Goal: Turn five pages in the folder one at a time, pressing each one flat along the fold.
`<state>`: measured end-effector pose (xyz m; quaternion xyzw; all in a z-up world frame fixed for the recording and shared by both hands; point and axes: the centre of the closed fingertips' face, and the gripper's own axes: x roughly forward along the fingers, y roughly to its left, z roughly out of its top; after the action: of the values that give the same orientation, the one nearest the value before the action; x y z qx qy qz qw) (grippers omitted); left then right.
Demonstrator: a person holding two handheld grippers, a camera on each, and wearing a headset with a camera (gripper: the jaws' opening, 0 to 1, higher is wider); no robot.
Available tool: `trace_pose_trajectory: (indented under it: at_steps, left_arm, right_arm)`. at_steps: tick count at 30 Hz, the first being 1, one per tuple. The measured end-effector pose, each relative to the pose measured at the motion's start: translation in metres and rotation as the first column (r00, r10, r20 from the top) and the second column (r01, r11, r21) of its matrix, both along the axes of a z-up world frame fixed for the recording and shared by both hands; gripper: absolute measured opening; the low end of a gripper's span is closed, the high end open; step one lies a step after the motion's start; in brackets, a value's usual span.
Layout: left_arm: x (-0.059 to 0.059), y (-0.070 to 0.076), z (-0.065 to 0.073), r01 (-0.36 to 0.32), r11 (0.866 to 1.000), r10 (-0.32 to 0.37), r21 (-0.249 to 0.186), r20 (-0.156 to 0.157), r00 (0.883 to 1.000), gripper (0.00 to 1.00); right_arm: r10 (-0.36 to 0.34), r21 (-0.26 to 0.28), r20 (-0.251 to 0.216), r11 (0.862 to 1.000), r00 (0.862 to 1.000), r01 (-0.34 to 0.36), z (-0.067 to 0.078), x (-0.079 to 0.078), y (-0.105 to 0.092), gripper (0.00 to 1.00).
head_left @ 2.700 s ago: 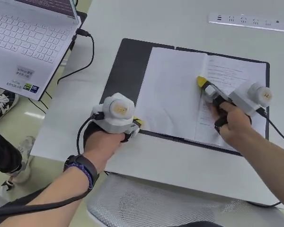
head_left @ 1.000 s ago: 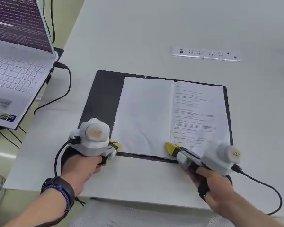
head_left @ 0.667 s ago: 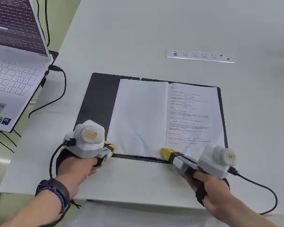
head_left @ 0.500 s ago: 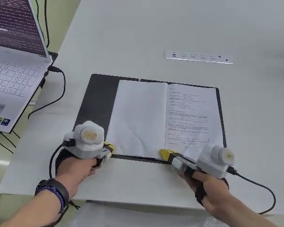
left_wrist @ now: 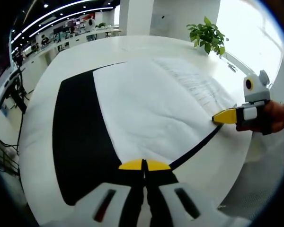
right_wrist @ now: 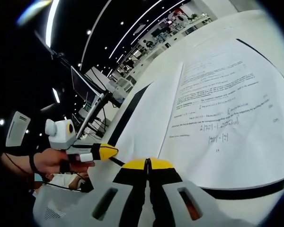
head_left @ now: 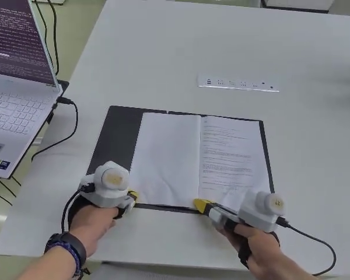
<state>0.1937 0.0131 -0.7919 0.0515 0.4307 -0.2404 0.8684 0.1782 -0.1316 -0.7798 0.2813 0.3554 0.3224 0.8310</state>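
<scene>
1. Left gripper [head_left: 130, 196]: jaws pressed together, empty, tips at the near edge of the folder [head_left: 118, 140], just beside the blank page [head_left: 166, 157]. The hand sits low, pointing right.
2. The folder lies open and flat, mid-table, with the printed page [head_left: 230, 154] right of the fold.
3. Right gripper [head_left: 201, 205]: jaws closed on nothing, tips at the fold's near end, pointing left. It looks like a pause between pages. Next, the jaws need to part, pinch the printed page's lower edge and carry it leftward.
</scene>
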Motion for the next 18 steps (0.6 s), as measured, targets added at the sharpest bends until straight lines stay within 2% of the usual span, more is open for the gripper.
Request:
trace_pose_trajectory:
  at_steps: [2,6,8,10,12,18]
  left_arm:
    - [0.001,0.001,0.000,-0.028,0.999,0.028,-0.023,-0.013,1.000,0.00]
    - [-0.001,-0.001,0.001,-0.033,0.999,0.032,-0.029,-0.009,0.999,0.00]
    - [-0.004,-0.005,0.002,-0.033,0.998,0.032,-0.047,-0.022,0.999,0.05]
    - [-0.006,-0.006,0.004,-0.032,0.999,0.031,-0.031,-0.025,0.999,0.09]
    - [-0.006,-0.006,0.008,-0.033,0.999,0.033,-0.015,-0.003,0.999,0.10]
    - [-0.008,-0.013,0.023,-0.031,0.998,0.032,-0.049,0.021,0.999,0.19]
  right_arm:
    - [0.003,-0.003,-0.003,1.000,1.000,-0.003,0.002,-0.001,0.000,0.00]
    - [0.006,0.002,-0.004,1.000,1.000,-0.006,0.003,-0.006,-0.003,0.01]
    - [0.014,-0.006,0.002,1.000,1.000,-0.014,0.007,-0.009,-0.005,0.04]
    - [0.021,-0.014,0.009,1.000,1.000,-0.021,0.009,-0.011,-0.007,0.08]
    - [0.027,-0.028,0.017,0.999,0.999,-0.027,0.012,-0.011,-0.012,0.12]
    - [0.020,-0.065,0.067,0.998,0.998,-0.015,0.024,-0.008,-0.031,0.20]
